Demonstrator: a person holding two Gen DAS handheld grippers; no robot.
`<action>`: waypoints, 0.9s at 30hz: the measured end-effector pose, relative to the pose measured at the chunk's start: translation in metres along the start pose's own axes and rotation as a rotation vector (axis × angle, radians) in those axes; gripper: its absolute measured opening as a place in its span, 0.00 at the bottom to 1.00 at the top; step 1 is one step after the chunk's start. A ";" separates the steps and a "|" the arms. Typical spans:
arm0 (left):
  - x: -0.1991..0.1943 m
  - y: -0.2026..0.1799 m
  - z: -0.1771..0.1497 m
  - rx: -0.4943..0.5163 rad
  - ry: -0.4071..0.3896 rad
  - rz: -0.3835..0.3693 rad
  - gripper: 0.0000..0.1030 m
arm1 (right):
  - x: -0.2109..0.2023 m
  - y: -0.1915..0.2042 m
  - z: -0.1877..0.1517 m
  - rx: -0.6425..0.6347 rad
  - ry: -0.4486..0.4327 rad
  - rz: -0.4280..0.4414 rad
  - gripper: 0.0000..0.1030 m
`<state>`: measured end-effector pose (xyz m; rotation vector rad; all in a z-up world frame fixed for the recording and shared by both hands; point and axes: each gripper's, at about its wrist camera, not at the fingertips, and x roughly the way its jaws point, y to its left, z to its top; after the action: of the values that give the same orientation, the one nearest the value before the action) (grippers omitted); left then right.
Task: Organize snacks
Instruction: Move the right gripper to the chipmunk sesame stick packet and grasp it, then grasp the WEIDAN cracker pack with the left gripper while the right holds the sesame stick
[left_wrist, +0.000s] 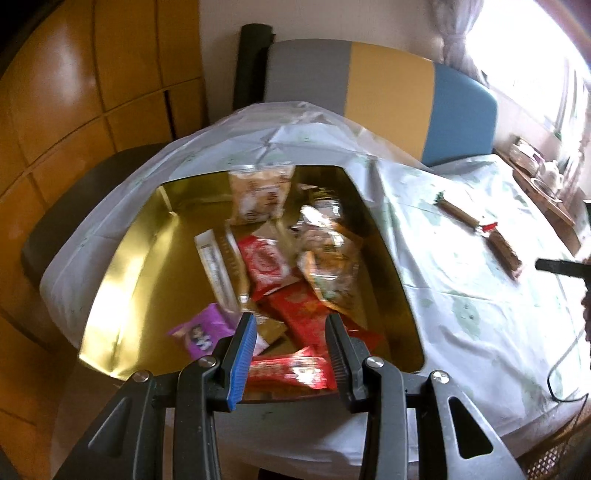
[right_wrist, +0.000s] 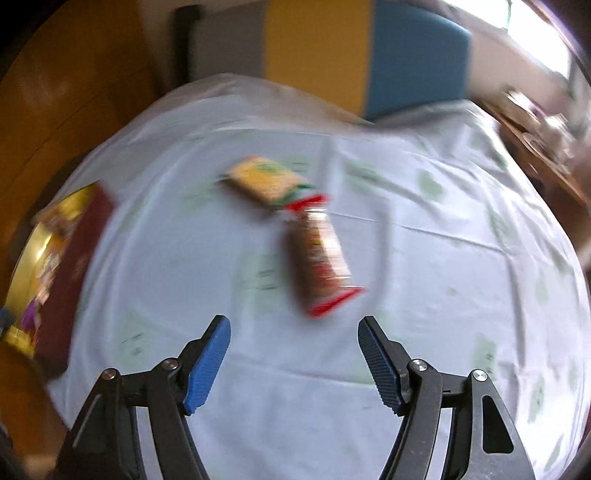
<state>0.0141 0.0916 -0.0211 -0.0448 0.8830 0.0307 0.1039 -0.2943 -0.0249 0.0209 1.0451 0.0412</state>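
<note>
Right claw (right_wrist: 294, 334): released, jaws apart, nothing between, above the tablecloth (right_wrist: 443, 295).
Red-ended snack bar (right_wrist: 320, 254): just ahead of the right claw, lengthwise away from it, slightly tilted.
Yellow packet (right_wrist: 264, 179): beyond the bar, crosswise.
Left claw (left_wrist: 291, 332): partly spread, grip unclear, red wrapper (left_wrist: 291, 371) between the tips, over the gold box (left_wrist: 122, 280) of snacks.

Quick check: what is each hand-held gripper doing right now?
Left hand-held gripper: shut on a red foil snack packet.
Right hand-held gripper: open, empty, jaws opening.
</note>
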 end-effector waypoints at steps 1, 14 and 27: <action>0.000 -0.003 0.000 0.008 0.002 -0.010 0.38 | 0.003 -0.010 0.004 0.020 0.004 -0.016 0.70; 0.001 -0.034 0.004 0.082 0.019 -0.069 0.38 | 0.056 -0.001 0.041 -0.049 0.027 -0.027 0.73; 0.010 -0.099 0.035 0.205 0.041 -0.219 0.38 | 0.061 0.009 0.015 -0.167 0.181 0.003 0.29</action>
<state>0.0519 -0.0051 -0.0034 0.0495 0.9142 -0.2658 0.1468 -0.2826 -0.0699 -0.1345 1.2197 0.1350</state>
